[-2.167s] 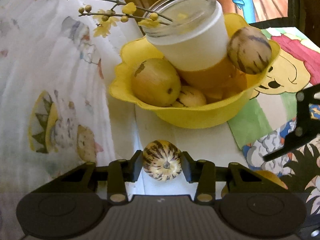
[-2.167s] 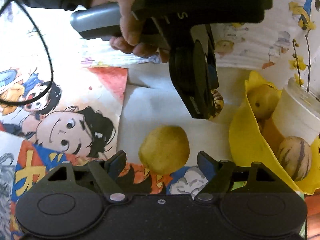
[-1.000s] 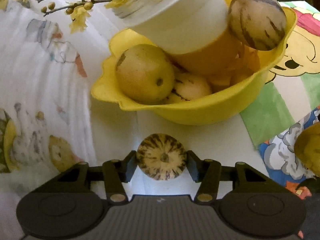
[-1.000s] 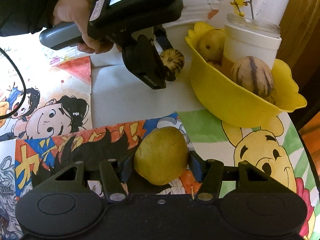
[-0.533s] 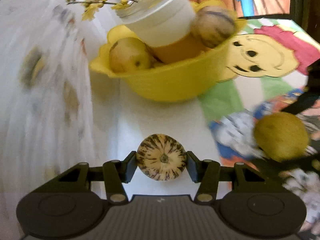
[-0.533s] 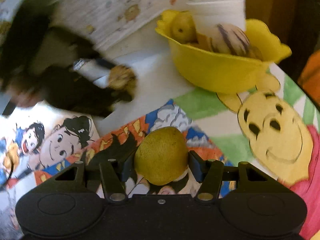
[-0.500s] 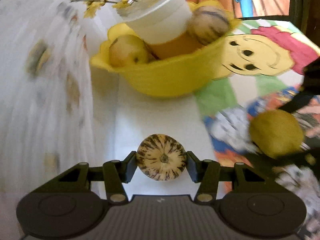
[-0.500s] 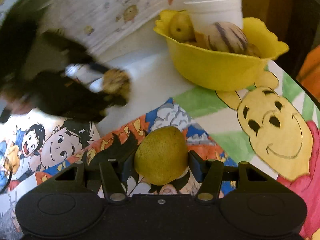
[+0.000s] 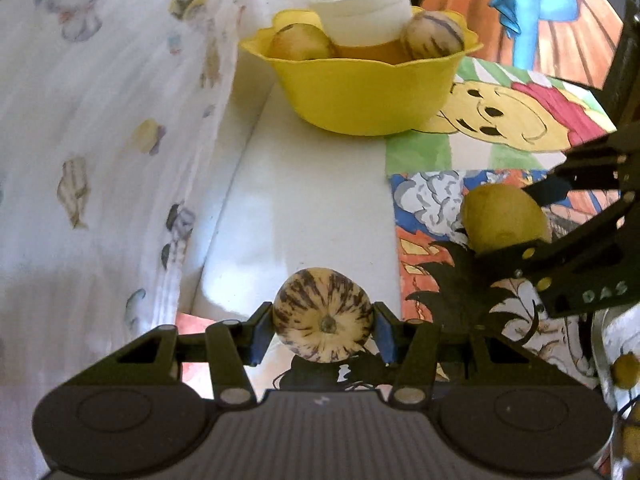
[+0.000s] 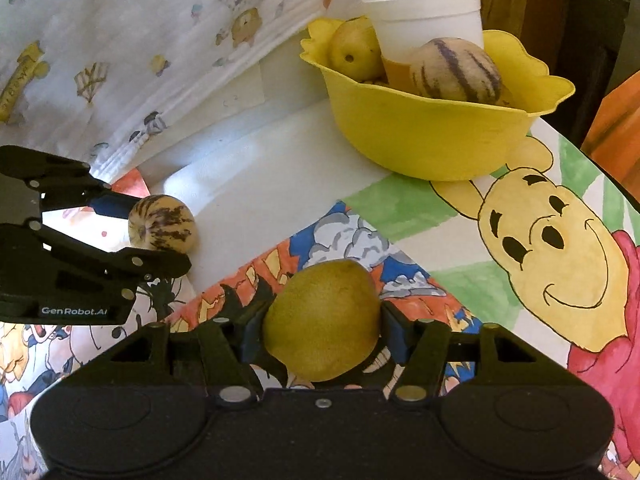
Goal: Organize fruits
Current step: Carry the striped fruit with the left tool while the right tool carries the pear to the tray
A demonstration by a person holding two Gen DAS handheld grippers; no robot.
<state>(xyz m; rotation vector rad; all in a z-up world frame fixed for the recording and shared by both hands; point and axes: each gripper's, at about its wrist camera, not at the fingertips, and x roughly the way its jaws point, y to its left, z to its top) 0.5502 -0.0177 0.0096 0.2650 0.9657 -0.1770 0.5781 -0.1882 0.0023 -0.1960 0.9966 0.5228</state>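
My left gripper (image 9: 324, 328) is clamping a striped melon (image 9: 323, 315) between both jaws, above the white table area. My right gripper (image 10: 322, 320) is gripping a yellow-green pear (image 10: 322, 320) the same way, over the cartoon mat (image 10: 400, 236). The yellow bowl (image 10: 432, 136) is sitting ahead of both, well apart, holding another striped fruit (image 10: 456, 70), a pear (image 10: 354, 54) and a white jar (image 10: 424, 16).

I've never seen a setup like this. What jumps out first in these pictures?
Each black gripper clamps a fruit: the left gripper squeezes a small striped melon, and the right gripper holds a yellow-green pear. Beyond them a bright yellow bowl sits on the cartoon-covered table, already holding a white jar, another striped melon and a pear.
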